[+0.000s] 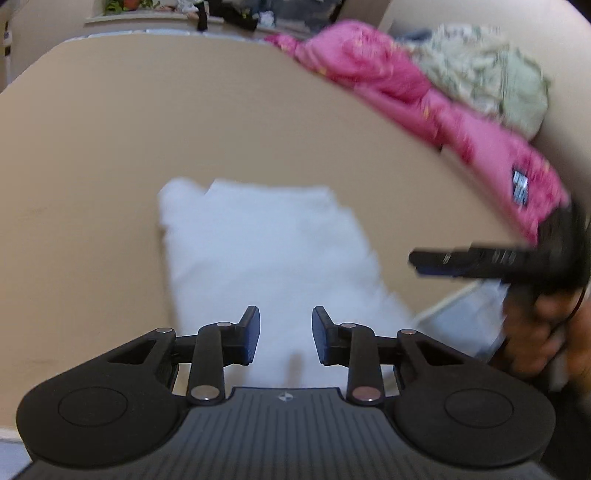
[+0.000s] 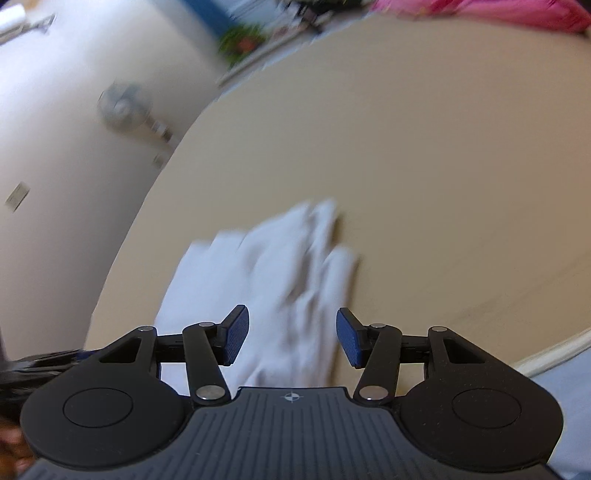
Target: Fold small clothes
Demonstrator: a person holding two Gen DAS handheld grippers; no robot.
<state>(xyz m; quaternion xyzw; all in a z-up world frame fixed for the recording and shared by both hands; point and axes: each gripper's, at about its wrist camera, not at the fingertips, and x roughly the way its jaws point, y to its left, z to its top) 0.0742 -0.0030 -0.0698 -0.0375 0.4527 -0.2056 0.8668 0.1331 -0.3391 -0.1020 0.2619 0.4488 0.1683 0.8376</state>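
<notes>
A small white garment (image 1: 266,254) lies folded flat on the tan table (image 1: 92,166). My left gripper (image 1: 285,334) hovers over its near end, jaws apart with nothing pressed between the pads. In the right wrist view the same white garment (image 2: 280,280) lies rumpled under my right gripper (image 2: 292,338), whose blue pads stand wide apart above the cloth and grip nothing. The right gripper (image 1: 480,260) also shows blurred at the right edge of the left wrist view, held by a hand (image 1: 543,332).
A pink garment (image 1: 406,96) and a pale green patterned cloth (image 1: 487,74) are heaped at the table's far right. A shelf with plants and clutter (image 1: 166,11) runs behind the table. The table's left edge (image 2: 155,184) drops to a pale floor.
</notes>
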